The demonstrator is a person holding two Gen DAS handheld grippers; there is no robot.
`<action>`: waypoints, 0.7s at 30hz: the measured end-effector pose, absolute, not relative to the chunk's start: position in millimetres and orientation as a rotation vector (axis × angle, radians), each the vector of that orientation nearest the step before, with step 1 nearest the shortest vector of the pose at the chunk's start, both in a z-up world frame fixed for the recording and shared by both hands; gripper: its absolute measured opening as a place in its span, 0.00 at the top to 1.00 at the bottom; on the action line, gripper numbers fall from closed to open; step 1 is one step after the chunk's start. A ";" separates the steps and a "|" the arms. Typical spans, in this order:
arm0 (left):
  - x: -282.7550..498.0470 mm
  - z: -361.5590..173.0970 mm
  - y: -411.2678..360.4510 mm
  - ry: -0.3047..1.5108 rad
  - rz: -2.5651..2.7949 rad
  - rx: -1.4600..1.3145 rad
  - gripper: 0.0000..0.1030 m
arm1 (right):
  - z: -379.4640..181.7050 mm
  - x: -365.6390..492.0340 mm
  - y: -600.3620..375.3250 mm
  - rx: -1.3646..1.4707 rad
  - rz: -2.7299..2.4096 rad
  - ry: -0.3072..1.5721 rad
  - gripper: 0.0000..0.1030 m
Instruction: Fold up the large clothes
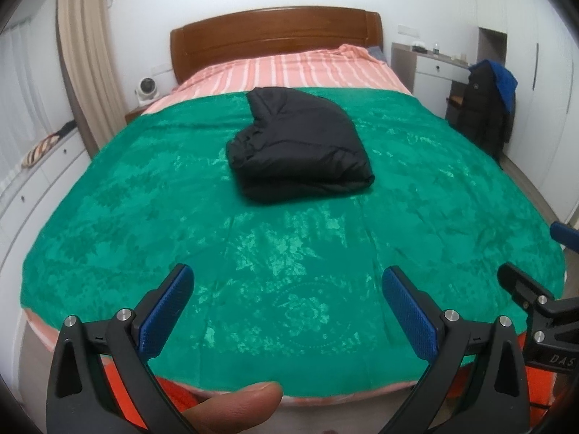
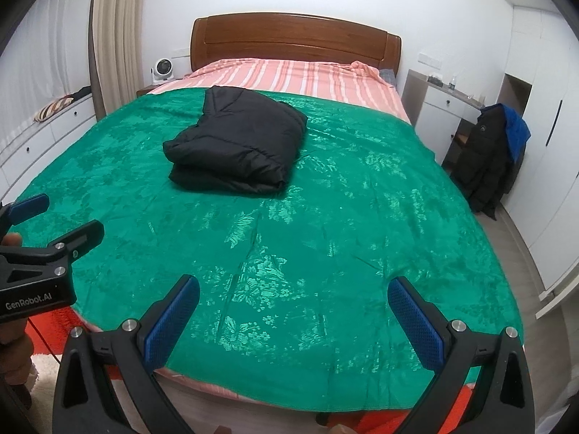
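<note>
A black puffy jacket (image 1: 296,144) lies folded into a compact bundle on the green bedspread (image 1: 253,253), near the middle of the bed; it also shows in the right wrist view (image 2: 235,148). My left gripper (image 1: 287,289) is open and empty, held over the foot of the bed, well short of the jacket. My right gripper (image 2: 293,300) is open and empty too, over the foot of the bed to the right of the left one. The left gripper shows at the left edge of the right wrist view (image 2: 39,224).
A pink striped sheet (image 1: 289,72) covers the bed's head end below a wooden headboard (image 1: 275,36). Dark and blue coats hang on a chair (image 2: 495,152) at the right by a white desk. White drawers (image 1: 32,188) line the left wall. A small fan (image 2: 161,70) stands on the nightstand.
</note>
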State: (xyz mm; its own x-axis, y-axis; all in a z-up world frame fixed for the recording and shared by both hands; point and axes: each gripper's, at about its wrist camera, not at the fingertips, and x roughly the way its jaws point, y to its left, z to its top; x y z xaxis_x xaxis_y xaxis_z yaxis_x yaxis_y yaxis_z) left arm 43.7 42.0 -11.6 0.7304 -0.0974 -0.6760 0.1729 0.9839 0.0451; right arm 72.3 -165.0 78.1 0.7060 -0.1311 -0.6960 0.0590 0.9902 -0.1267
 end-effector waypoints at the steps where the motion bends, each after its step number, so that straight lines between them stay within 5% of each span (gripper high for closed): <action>1: 44.0 -11.7 41.9 0.739 -0.148 0.107 0.00 | 78.6 72.0 -164.9 -0.099 -0.108 0.779 0.00; 21: 43.2 -7.0 36.3 0.712 -0.139 0.147 0.00 | 84.3 70.9 -170.0 -0.095 -0.111 0.781 0.00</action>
